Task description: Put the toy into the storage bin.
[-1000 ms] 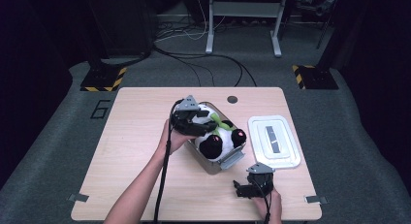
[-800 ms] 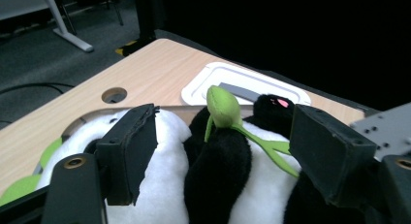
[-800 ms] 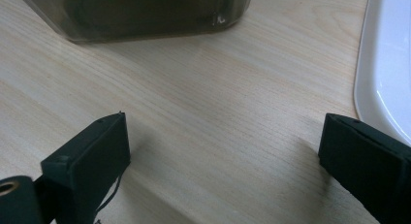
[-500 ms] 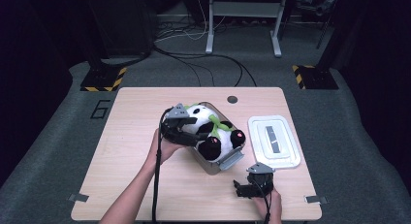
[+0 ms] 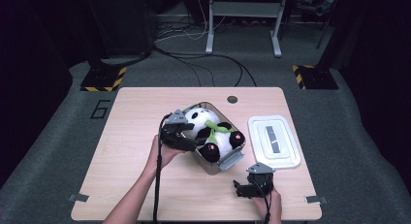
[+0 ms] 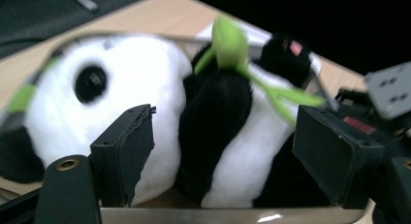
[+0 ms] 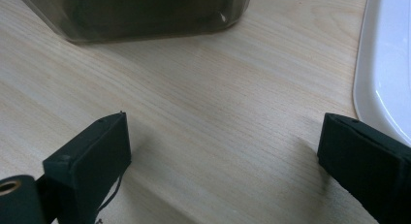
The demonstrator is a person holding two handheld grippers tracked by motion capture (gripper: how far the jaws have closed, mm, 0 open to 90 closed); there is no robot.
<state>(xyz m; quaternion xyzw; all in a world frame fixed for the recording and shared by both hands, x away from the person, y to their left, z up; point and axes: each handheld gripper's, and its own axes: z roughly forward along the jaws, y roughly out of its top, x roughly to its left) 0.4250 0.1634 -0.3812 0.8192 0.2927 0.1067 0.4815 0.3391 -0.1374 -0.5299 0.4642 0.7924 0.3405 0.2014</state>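
Since a second earlier, the left gripper [image 5: 180, 136] has drawn back from above the plush panda [image 5: 209, 132] to the bin's left edge, its fingers [image 6: 127, 151] having just been opening. They now stand wide apart and grip nothing. In the left gripper view the panda's white head and black-and-white body lie just beyond the fingers, inside the container, with no pad pressing on the fur. A green ribbon [image 6: 230, 40] crosses the toy's chest, and a pink patch shows on one black paw.

From the high view, the panda fills the clear plastic bin [image 5: 231, 160], which sits slanted near the middle of the wooden counter [image 5: 131, 117]. The toy lies on its back with its head toward the far left corner of the bin and its black feet toward the near right. The person's left hand [image 5: 162, 153] holds the gripper at the bin's left wall.

The right gripper [image 5: 252, 185] has kept its place near the counter's front edge, close to the bin's near right corner. Its fingers [image 7: 94, 151] are spread wide over bare wood with nothing between them.

The bin's white lid [image 5: 274, 141] lies flat on the counter just to the right of the bin, its edge visible in the right gripper view.
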